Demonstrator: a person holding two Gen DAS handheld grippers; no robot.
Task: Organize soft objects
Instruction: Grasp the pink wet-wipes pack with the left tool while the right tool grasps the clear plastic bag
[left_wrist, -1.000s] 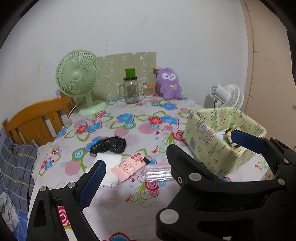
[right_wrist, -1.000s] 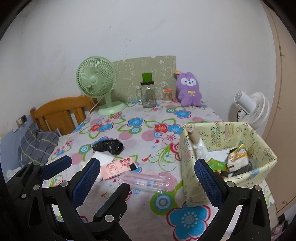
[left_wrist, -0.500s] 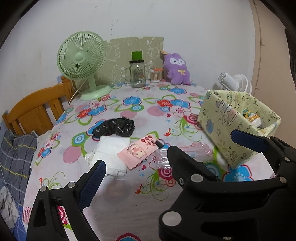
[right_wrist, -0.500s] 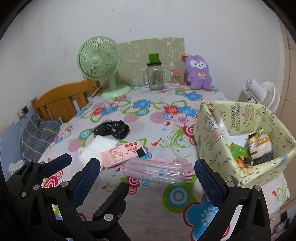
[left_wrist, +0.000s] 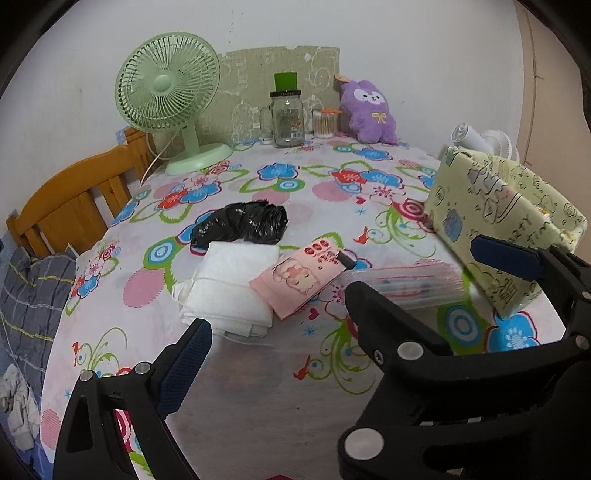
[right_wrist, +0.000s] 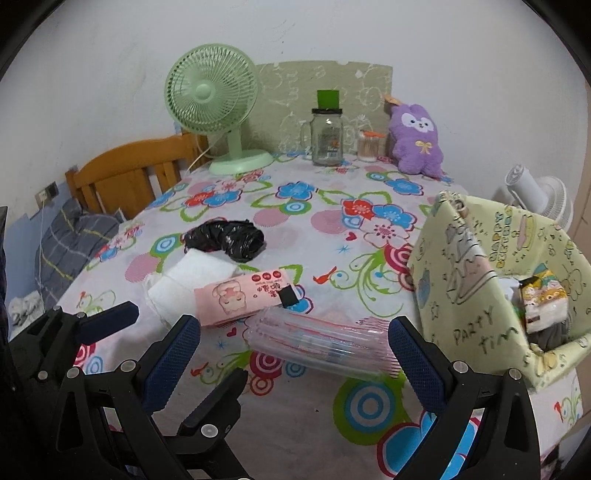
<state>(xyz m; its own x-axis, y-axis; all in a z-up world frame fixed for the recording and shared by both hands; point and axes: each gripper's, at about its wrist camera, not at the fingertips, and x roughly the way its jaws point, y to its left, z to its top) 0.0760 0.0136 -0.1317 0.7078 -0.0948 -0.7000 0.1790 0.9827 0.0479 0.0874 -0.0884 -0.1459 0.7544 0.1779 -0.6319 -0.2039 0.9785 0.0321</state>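
I see the flower-patterned bench (right_wrist: 229, 398) with a pale yellow printed fabric box (right_wrist: 458, 295) at its right edge. Left of it lie a folded white cloth (left_wrist: 232, 284), a clear plastic packet (right_wrist: 317, 343), a pink tissue pack (right_wrist: 243, 297) and a crumpled black plastic bag (left_wrist: 243, 223). My left gripper (left_wrist: 336, 302) and right gripper (right_wrist: 291, 354) both hover wide apart, holding nothing.

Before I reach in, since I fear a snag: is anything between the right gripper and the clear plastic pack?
Nothing visible. The right gripper is open and the clear plastic pack lies straight ahead between its fingers, with only bare tablecloth between. The pink tissue pack lies beyond it.
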